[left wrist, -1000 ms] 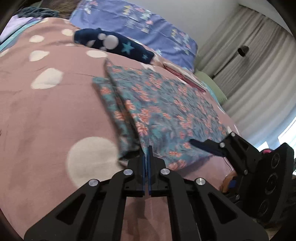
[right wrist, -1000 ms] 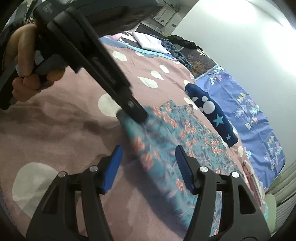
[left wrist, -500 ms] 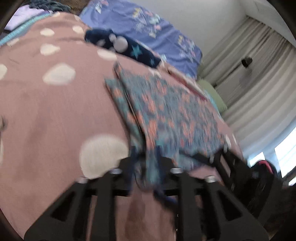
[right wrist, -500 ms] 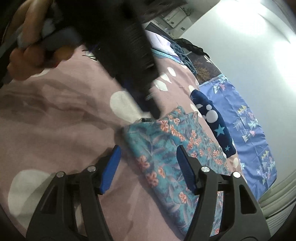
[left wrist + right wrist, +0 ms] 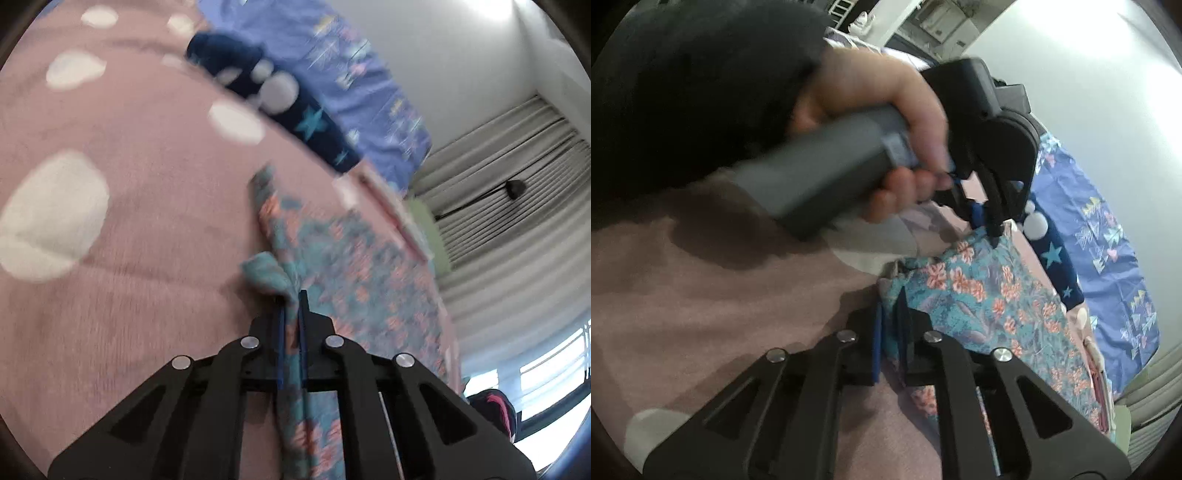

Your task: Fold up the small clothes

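A teal garment with orange flowers [image 5: 354,266] lies folded on the pink dotted blanket [image 5: 129,206]. My left gripper [image 5: 291,297] is closing its jaws, and the blue pads pinch a bunched corner of the floral cloth. In the right wrist view, my right gripper [image 5: 891,295] is closing too, its pads pressing on the garment's [image 5: 990,295] near edge. Beyond it the left gripper [image 5: 993,230] bites the far corner, held by a hand [image 5: 886,99] on a grey handle.
A navy garment with stars and white dots [image 5: 280,99] lies past the floral one, next to a blue-purple patterned pillow [image 5: 351,62]. Grey curtains [image 5: 517,192] hang at the right. A dark sleeve [image 5: 701,74] fills the upper left of the right wrist view.
The left gripper let go, swung along the cloth and closed on another corner. The right gripper went from wide open to shut on the near edge.
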A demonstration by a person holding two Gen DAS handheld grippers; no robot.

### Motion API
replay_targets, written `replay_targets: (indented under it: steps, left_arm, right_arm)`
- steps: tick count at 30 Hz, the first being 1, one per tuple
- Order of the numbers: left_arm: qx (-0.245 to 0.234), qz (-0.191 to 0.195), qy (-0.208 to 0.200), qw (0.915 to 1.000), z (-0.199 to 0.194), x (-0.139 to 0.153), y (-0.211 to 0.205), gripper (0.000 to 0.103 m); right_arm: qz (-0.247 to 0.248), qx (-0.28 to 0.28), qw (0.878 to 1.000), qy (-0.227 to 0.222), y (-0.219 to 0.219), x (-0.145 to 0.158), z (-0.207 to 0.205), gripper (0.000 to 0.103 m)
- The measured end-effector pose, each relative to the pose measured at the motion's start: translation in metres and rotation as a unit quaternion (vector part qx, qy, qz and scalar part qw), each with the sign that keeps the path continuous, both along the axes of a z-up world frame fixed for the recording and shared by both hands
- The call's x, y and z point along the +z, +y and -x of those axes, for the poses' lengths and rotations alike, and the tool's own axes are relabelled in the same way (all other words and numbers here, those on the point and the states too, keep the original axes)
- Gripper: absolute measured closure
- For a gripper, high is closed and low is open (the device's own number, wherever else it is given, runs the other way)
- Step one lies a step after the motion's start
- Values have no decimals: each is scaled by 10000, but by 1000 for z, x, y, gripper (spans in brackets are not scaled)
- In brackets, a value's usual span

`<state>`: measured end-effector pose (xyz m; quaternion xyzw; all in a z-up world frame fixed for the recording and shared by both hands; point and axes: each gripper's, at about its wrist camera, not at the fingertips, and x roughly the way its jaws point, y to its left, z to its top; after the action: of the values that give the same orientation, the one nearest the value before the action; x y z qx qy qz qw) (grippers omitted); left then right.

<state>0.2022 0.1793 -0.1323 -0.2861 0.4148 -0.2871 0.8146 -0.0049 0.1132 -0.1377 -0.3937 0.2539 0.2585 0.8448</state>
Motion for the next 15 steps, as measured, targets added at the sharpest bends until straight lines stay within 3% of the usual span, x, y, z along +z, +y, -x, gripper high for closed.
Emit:
replay_targets:
  steps: [2,5,8,11,12,15]
  left_arm:
    - [-67,-54,-325,9994,6,9,-2,98]
    - [61,-512,-29,9987,2,-10,-5,98]
    - [106,-147,-76,9998,5,-16,4,95]
    - [30,-399,-156,9991,8,-7,3,79]
    - [-80,-449,-183,9988,8,-5,-2,67]
    - [-261,-370,-145,9989,9,-4,-7,55]
  right_arm:
    - [-133,-50,9998,110,-2,3,0,98]
    - [-102,-131,9995,271,-4,-6,-6,97]
    - [-177,-78,9997,153,-7,1,4,89]
    - [-112,-167,9996,180,-13,2,16,82]
    - [-41,-215,9996,163,-14,1,17,79]
    - [169,-489,9986,96,-16,-4,14,77]
